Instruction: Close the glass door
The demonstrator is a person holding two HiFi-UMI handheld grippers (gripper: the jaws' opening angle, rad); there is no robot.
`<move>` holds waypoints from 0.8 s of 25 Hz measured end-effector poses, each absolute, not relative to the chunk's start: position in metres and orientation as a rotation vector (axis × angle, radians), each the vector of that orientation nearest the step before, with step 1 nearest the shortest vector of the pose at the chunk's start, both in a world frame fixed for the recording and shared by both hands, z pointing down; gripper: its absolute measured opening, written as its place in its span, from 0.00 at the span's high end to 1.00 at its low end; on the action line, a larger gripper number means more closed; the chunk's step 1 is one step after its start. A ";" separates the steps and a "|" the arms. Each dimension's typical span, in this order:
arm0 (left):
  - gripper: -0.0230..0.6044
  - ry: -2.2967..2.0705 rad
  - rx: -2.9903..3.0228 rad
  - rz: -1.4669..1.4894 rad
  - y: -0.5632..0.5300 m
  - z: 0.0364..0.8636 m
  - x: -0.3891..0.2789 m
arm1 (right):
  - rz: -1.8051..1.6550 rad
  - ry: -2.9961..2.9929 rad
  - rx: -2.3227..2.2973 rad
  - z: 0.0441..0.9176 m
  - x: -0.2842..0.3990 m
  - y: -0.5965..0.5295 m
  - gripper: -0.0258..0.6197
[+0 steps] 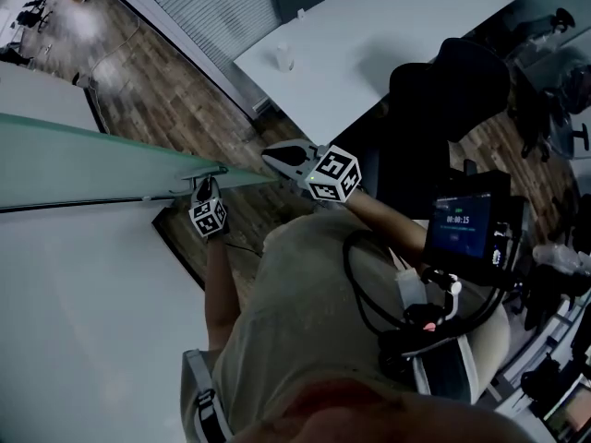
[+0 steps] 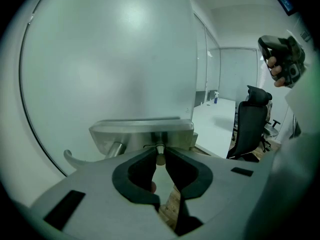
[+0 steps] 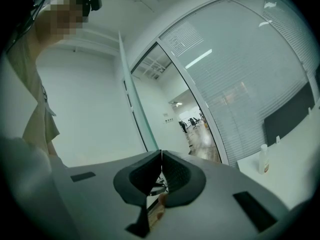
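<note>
1. At the free edge of the glass door (image 2: 110, 59), my left gripper (image 2: 160, 153) is clamped on a short stem (image 2: 160, 157) that sticks out of the metal fitting (image 2: 142, 129). The pads pinch it from both sides.
2. My right gripper (image 3: 161, 154) is pressed together on nothing. It is held out near the door's edge and does not touch it.
3. The door stands open, a tall frosted pane, and I am at its edge.
4. I judge the pane heavy and stiff. It should start slowly on its hinges and carry on once moving, so a steady, even pull or push suits it better than a shove.
5. Glass is slick and can chip at the edge, so I would take hold on the metal, not the pane. The stem is thin and smooth and might slip or twist between my pads. The curved lever (image 2: 75, 159) beside it looks the sturdier hold.
</note>
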State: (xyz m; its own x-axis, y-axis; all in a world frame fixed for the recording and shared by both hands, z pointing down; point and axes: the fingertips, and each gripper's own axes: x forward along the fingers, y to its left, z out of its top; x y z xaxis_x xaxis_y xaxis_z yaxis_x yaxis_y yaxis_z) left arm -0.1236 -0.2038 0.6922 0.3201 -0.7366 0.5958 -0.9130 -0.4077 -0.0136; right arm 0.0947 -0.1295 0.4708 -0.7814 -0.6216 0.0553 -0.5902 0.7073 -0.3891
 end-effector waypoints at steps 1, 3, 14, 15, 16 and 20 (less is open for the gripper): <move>0.85 -1.477 2.266 0.762 -0.205 0.693 -0.123 | -0.599 2.822 -1.013 0.471 0.099 -0.129 0.94; 0.85 -1.474 2.269 0.774 -0.208 0.693 -0.121 | -0.601 2.806 -1.030 0.470 0.107 -0.127 0.94; 0.85 -1.443 2.327 0.853 -0.231 0.693 -0.109 | -0.628 2.758 -1.097 0.480 0.114 -0.126 0.94; 0.85 -1.434 2.332 0.857 -0.232 0.694 -0.108 | -0.636 2.754 -1.102 0.482 0.112 -0.127 0.94; 0.85 -1.425 2.337 0.861 -0.232 0.694 -0.107 | -0.645 2.751 -1.106 0.484 0.110 -0.128 0.94; 0.85 -1.394 2.361 0.855 -0.240 0.693 -0.104 | -0.649 2.752 -1.123 0.482 0.098 -0.140 0.94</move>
